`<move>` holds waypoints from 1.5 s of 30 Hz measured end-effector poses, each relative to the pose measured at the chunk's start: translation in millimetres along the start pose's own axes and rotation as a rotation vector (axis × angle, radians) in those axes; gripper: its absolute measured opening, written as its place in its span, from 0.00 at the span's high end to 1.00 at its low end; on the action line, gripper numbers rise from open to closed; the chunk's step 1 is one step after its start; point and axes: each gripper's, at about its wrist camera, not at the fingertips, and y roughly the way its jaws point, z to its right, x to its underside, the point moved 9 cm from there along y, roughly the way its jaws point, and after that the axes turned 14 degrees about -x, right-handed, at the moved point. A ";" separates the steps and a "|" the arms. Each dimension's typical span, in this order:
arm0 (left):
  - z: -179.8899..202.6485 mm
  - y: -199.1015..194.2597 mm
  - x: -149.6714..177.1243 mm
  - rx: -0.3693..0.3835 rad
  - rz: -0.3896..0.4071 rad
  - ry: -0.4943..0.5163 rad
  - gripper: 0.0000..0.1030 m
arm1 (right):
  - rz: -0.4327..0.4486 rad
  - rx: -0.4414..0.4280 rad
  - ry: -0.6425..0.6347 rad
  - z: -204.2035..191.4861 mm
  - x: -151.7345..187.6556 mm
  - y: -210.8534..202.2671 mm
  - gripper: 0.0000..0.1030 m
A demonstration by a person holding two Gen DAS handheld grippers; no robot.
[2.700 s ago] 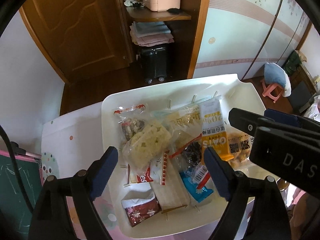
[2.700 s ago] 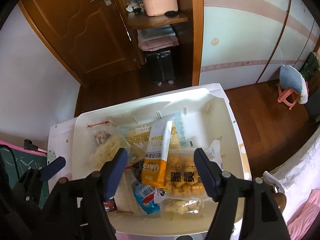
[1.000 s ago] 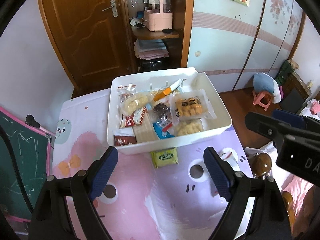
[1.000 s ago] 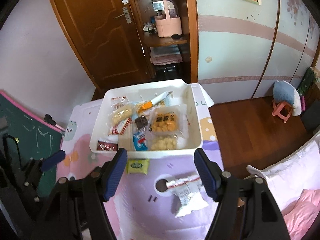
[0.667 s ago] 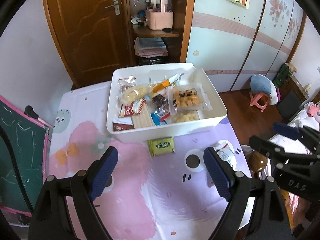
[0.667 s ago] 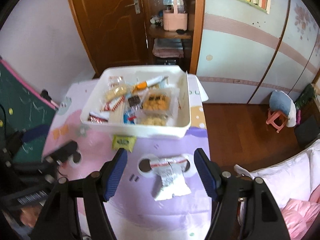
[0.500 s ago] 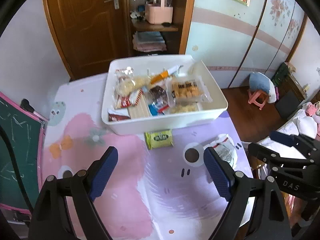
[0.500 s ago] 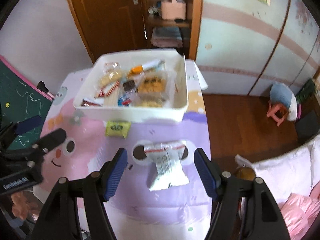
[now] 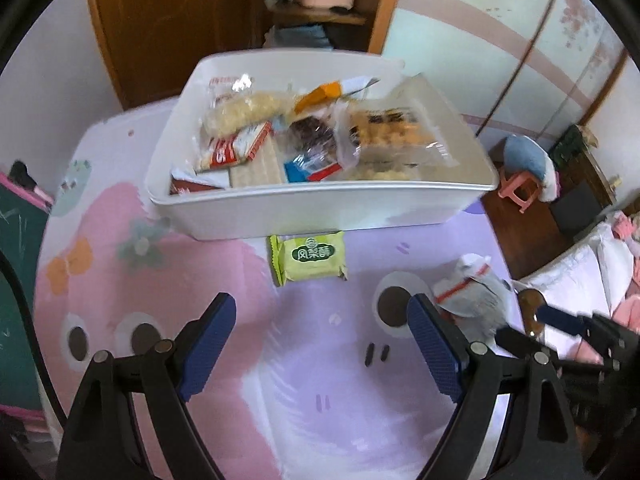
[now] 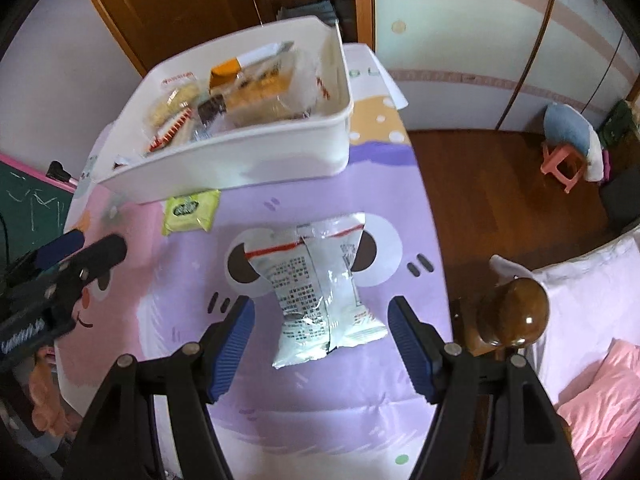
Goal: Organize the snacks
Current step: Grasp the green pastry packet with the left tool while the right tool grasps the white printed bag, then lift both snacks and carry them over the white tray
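A white bin (image 9: 320, 204) (image 10: 240, 156) full of several snack packets stands at the far side of the table. In front of it lies a small green packet (image 9: 310, 258) (image 10: 191, 210). A silver-white packet (image 10: 320, 284) (image 9: 472, 296) lies to the right on the purple part of the cloth. My left gripper (image 9: 322, 346) hangs open above the cloth, short of the green packet, nothing between its fingers. My right gripper (image 10: 322, 342) is open just above the silver-white packet, whose near end lies between the blue pads (image 10: 234, 340) untouched.
The table has a pink and purple cartoon cloth (image 9: 160, 300). A green chalkboard (image 9: 16, 240) stands at its left. Right of the table are a brown bedpost knob (image 10: 514, 312), pink bedding (image 10: 600, 384), wooden floor and a small pink stool (image 10: 560, 164).
Both grippers have come down toward the table; the bin, green packet and silver-white packet now look larger. The right gripper now frames the silver-white packet. Jaw openings look unchanged.
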 end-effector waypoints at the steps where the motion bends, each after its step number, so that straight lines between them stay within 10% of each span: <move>1: 1.0 12.2 -0.7 0.002 -0.013 -0.017 0.16 | -0.007 0.003 0.000 0.9 1.4 5.5 0.32; 16: 9.1 106.5 -6.1 -0.100 -0.077 -0.128 0.16 | -0.039 0.004 0.053 17.8 2.2 58.5 0.33; 22: 13.7 108.7 -11.8 -0.140 -0.043 -0.115 0.17 | -0.031 0.032 0.031 17.2 3.6 64.1 0.33; 27: 15.6 103.3 -15.0 -0.144 -0.014 -0.108 0.47 | -0.023 0.047 0.028 15.2 4.2 63.7 0.41; 45: -3.2 47.0 18.4 -0.133 -0.080 -0.067 0.52 | -0.016 0.018 -0.005 -14.8 11.3 37.9 0.49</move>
